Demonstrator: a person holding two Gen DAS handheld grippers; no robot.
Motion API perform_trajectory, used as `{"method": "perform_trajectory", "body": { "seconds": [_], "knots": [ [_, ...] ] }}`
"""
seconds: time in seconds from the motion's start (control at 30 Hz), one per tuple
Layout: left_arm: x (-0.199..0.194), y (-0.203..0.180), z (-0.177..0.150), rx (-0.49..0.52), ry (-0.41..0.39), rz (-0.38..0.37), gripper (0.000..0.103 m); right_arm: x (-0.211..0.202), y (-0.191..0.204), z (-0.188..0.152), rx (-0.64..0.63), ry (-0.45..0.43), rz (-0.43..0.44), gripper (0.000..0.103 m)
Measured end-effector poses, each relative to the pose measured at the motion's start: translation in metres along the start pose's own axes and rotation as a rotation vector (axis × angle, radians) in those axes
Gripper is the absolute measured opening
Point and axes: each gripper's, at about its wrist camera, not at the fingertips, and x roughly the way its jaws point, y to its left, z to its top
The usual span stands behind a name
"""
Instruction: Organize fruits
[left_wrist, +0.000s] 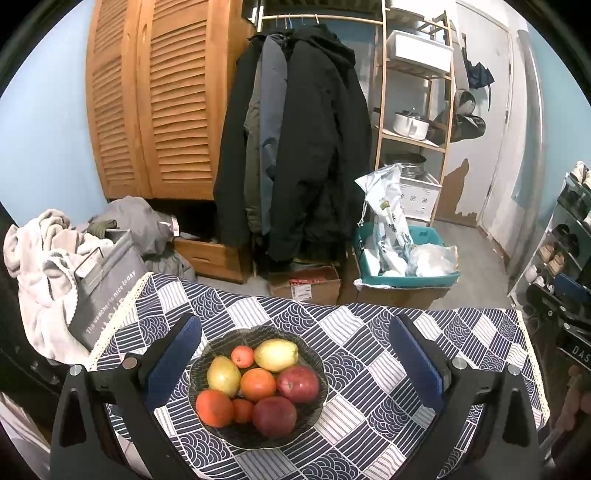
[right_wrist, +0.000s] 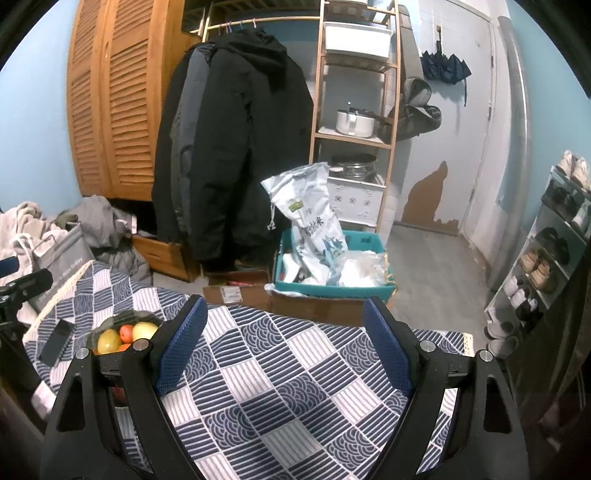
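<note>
Bowl (left_wrist: 321, 363) of fruit (left_wrist: 258, 384), tablecloth (left_wrist: 369, 332)

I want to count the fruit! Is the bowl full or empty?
Full. The bowl on the table holds eight fruits heaped together: two yellow-green mangoes, two red apples and four oranges, two of them small.

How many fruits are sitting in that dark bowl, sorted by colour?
In the bowl, seen from the left wrist view:
Yellow-green fruits: 2
Large orange fruits: 2
Small orange fruits: 2
Dark red fruits: 2
Total: 8
</note>
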Motion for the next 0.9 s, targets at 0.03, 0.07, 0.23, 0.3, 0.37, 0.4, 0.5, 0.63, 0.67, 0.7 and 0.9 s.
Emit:
{"method": "perform_trajectory", "body": {
  "seconds": [0.03, 0.07, 0.23, 0.3, 0.37, 0.4, 0.5, 0.63, 0.67, 0.7, 0.9],
  "knots": [
    [0.0003, 0.0006, 0.0002, 0.000, 0.000, -0.001, 0.102, 0.0001, -0.0015, -0.0006, 0.001, 0.000, 0.001, 0.085],
    [0.0003, 0.0006, 0.0003, 0.000, 0.000, -0.002, 0.102, -0.0001, -0.0006, -0.0002, 0.000, 0.000, 0.000, 0.085],
    [-0.0004, -0.0004, 0.0001, 0.002, -0.002, -0.001, 0.102, -0.0001, -0.0018, -0.0001, 0.000, 0.000, -0.001, 0.085],
    [0.0000, 0.0002, 0.0005, 0.001, 0.000, -0.002, 0.102, -0.0001, -0.0001, 0.0004, 0.000, 0.001, -0.001, 0.085],
    [0.0001, 0.0006, 0.0007, 0.001, 0.000, 0.000, 0.102, -0.0001, -0.0009, 0.0001, -0.001, 0.000, 0.000, 0.085],
    [-0.0002, 0.0000, 0.0006, 0.001, 0.000, 0.001, 0.102, -0.0001, -0.0002, 0.0005, -0.002, 0.001, 0.000, 0.085],
    [-0.0002, 0.0002, 0.0008, 0.000, -0.002, 0.003, 0.102, -0.0001, -0.0002, 0.0006, -0.001, 0.001, -0.001, 0.085],
    [-0.0009, 0.0014, -0.0003, -0.004, -0.002, 0.013, 0.102, -0.0002, -0.0001, 0.0007, 0.000, 0.001, 0.001, 0.085],
    [-0.0013, 0.0017, -0.0006, -0.006, -0.001, 0.017, 0.102, -0.0001, -0.0008, 0.0004, -0.001, 0.001, 0.001, 0.085],
    [-0.0017, 0.0010, -0.0011, -0.007, 0.001, 0.020, 0.102, -0.0003, -0.0002, 0.0006, -0.001, 0.001, -0.001, 0.085],
    [-0.0017, 0.0031, 0.0001, -0.011, 0.013, 0.030, 0.102, -0.0003, -0.0003, 0.0010, -0.001, 0.001, 0.000, 0.085]
  ]
}}
